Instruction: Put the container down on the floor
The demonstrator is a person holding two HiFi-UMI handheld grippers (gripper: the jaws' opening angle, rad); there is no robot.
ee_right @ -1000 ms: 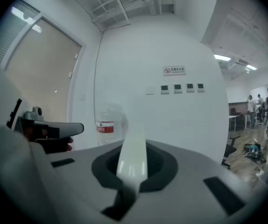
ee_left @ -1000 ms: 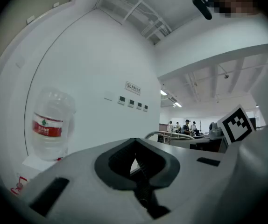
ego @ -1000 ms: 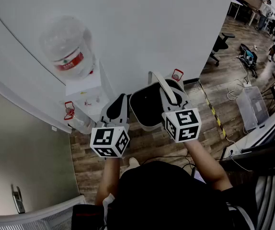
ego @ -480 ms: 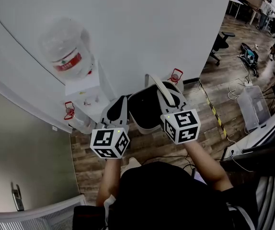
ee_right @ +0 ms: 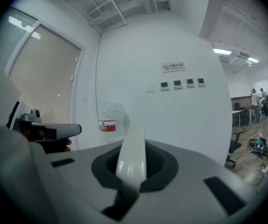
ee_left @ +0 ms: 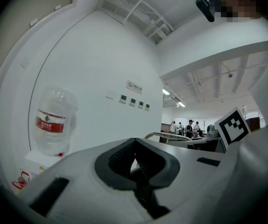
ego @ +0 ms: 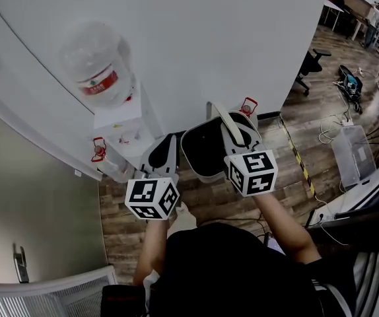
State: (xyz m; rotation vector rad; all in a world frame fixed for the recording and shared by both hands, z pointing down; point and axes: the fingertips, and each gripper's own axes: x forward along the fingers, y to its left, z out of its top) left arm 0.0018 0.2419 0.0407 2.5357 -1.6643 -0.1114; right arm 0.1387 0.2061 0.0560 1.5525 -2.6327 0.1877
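Fingers of the right gripper (ego: 234, 132) are staying clamped on the white handle (ee_right: 131, 154) of the container (ego: 206, 152), which is hanging beneath them, right of the water dispenser (ego: 118, 123) and well above the floor (ego: 203, 202). It is barely shifting over the last second, so the lowering is probably not yet getting under way. Left gripper (ego: 161, 152) is waiting between dispenser and container, just beside the rim, its fingers resting closed and empty.

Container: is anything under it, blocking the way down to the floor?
Nothing visible blocks it. The container hangs by its handle from the right gripper, and only wooden floor shows beneath and around it. The water dispenser stands off to the left, against the wall.
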